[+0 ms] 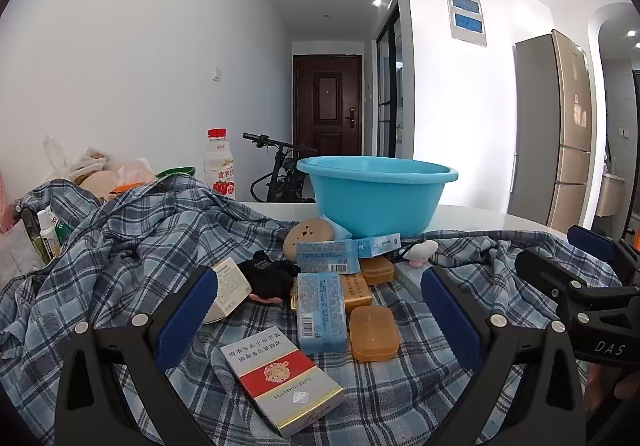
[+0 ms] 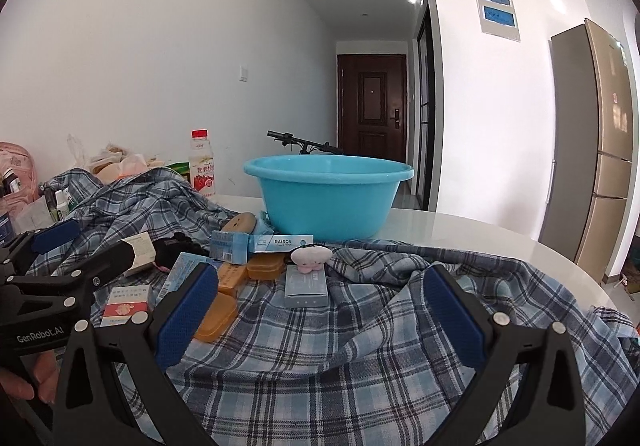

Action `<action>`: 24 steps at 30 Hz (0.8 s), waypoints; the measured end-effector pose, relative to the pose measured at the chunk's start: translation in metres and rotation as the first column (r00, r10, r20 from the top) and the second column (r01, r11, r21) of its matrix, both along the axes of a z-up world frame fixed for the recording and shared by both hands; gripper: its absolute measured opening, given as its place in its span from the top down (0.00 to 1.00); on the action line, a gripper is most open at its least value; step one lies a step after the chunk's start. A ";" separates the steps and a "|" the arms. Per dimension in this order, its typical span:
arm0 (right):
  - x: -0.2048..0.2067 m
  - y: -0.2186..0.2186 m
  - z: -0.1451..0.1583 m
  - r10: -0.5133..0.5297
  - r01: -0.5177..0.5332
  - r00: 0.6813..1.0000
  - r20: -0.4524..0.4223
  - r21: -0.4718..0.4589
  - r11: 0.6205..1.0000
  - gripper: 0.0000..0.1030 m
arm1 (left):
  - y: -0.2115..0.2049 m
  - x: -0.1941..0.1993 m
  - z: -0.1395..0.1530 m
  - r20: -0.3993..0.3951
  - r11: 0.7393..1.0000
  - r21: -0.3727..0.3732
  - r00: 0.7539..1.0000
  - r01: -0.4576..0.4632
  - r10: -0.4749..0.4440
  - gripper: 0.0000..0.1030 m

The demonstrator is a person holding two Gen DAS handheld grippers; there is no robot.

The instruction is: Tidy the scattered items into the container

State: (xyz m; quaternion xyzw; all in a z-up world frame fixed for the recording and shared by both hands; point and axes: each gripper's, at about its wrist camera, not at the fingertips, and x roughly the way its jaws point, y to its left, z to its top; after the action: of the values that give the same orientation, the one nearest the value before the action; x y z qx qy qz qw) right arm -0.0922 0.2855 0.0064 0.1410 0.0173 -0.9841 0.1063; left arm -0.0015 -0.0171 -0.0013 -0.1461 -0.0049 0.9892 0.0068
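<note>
A blue plastic basin (image 1: 376, 195) (image 2: 328, 197) stands at the back of the table on the plaid cloth (image 1: 120, 246) (image 2: 360, 346). Scattered items lie in front of it: a red and white cigarette pack (image 1: 280, 378) (image 2: 126, 306), blue boxes (image 1: 321, 312) (image 2: 280, 244), orange cases (image 1: 374, 332) (image 2: 216, 316), a black item (image 1: 268, 276), a pink toy (image 2: 310, 258). My left gripper (image 1: 320, 310) is open and empty above the boxes. My right gripper (image 2: 320, 314) is open and empty over the cloth, right of the pile.
A drink bottle (image 1: 219, 165) (image 2: 202, 165), plastic bags (image 1: 100, 169) and small bottles (image 1: 50, 230) sit at the left. The white tabletop (image 2: 460, 234) shows at the right. A fridge (image 1: 560, 133) stands beyond the table's right edge.
</note>
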 end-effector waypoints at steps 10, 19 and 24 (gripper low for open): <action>-0.002 0.001 -0.001 -0.042 0.042 0.999 0.016 0.003 0.999 0.01 | 0.000 0.000 0.000 0.000 1.000 0.001 1.000 -0.005 0.005 0.00; -0.002 0.001 -0.001 -0.042 0.042 0.999 0.016 0.002 0.999 0.01 | 0.000 0.000 0.000 -0.002 1.000 0.002 1.000 -0.016 0.016 0.00; -0.002 0.001 -0.001 -0.041 0.041 0.999 0.016 0.002 0.999 0.01 | 0.000 -0.001 0.000 -0.001 1.000 0.002 1.000 -0.022 0.022 0.00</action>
State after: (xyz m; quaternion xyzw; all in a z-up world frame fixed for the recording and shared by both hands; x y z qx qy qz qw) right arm -0.0944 0.2863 0.0057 0.1493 0.0144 -0.9849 0.0859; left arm -0.0025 -0.0174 -0.0016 -0.1456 -0.0074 0.9893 -0.0038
